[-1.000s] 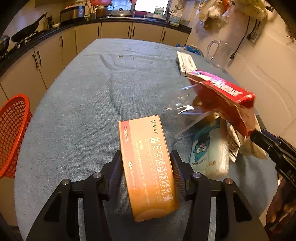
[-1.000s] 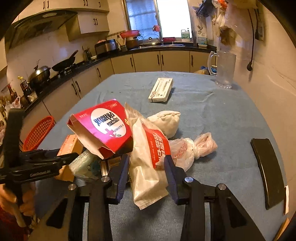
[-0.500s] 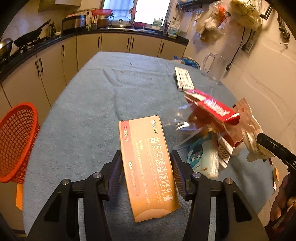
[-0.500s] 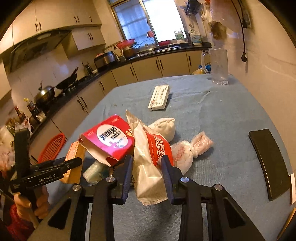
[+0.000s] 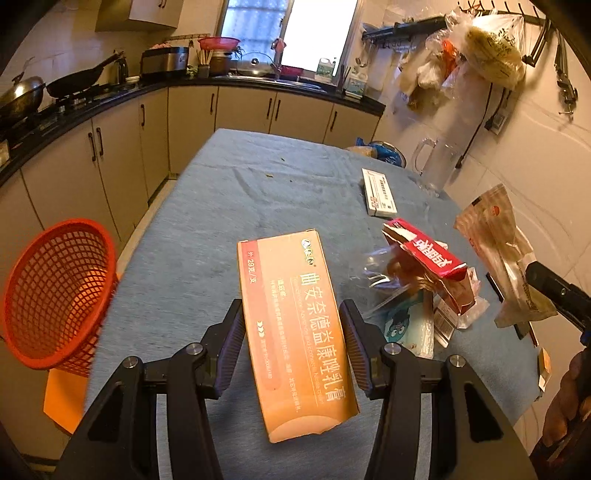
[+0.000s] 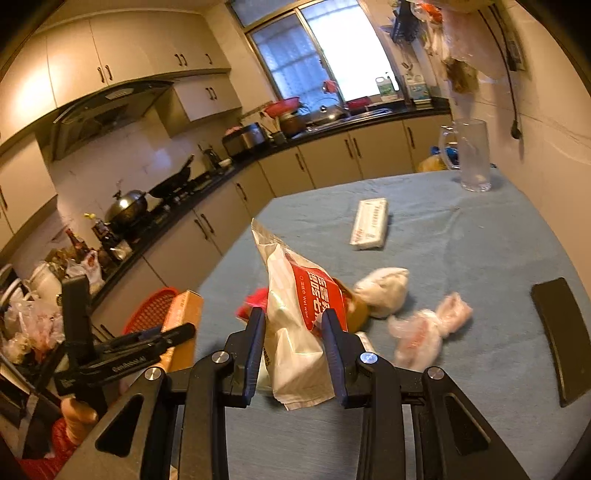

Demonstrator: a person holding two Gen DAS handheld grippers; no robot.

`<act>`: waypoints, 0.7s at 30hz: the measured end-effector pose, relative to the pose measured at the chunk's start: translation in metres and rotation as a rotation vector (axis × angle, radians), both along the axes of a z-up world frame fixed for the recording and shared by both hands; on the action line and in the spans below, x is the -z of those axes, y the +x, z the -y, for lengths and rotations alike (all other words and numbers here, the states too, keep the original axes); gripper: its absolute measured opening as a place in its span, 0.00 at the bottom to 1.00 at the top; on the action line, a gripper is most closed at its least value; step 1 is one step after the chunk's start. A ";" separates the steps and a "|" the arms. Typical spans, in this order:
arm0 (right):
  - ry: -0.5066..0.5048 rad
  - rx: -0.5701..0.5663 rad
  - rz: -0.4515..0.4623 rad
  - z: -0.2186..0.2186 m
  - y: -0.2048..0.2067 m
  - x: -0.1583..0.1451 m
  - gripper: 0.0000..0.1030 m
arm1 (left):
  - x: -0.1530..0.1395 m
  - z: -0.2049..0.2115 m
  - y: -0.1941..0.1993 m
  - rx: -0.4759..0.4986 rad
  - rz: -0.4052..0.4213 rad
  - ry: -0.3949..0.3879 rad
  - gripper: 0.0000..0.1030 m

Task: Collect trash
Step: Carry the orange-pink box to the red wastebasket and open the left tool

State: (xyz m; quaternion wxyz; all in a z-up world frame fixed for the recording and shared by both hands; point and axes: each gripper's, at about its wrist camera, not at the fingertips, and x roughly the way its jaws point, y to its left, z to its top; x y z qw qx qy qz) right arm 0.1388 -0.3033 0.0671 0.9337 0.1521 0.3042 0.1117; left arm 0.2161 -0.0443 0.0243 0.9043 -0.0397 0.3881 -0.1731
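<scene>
A light, stiff orange ointment carton (image 5: 299, 332) is clamped mid-length by the left hand-held gripper (image 5: 291, 347), while a limp, crushable wet-wipe packet (image 6: 299, 332) is pinched by the right hand-held gripper (image 6: 295, 354).

Both cameras sat just behind their own gripper fingers and looked forward and down over the blue table (image 5: 221, 206). The left wrist camera was close above the table's near end. It faced along the table toward the window (image 5: 291, 29), with the red basket (image 5: 55, 291) off the table's left edge. The right wrist camera was also close above the table, further to the right. It faced the same far end and the window (image 6: 321, 59). Both views shared the table (image 6: 480, 266), the white box (image 5: 378, 192) (image 6: 369, 223) lying on it, the glass jug (image 5: 436, 166) (image 6: 472, 155) at its far right corner, and the basket (image 6: 147, 306).
</scene>
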 end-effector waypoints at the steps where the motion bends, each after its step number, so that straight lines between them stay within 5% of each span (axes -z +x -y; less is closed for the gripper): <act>1: 0.004 -0.011 0.006 -0.004 0.000 -0.003 0.33 | -0.002 -0.003 -0.001 -0.005 0.004 -0.001 0.49; 12: 0.051 -0.185 0.051 -0.080 0.021 -0.027 0.33 | -0.033 -0.077 -0.004 -0.141 0.075 -0.024 0.49; 21: 0.096 -0.361 -0.054 -0.170 0.076 -0.006 0.33 | -0.034 -0.161 0.008 -0.304 0.073 0.001 0.49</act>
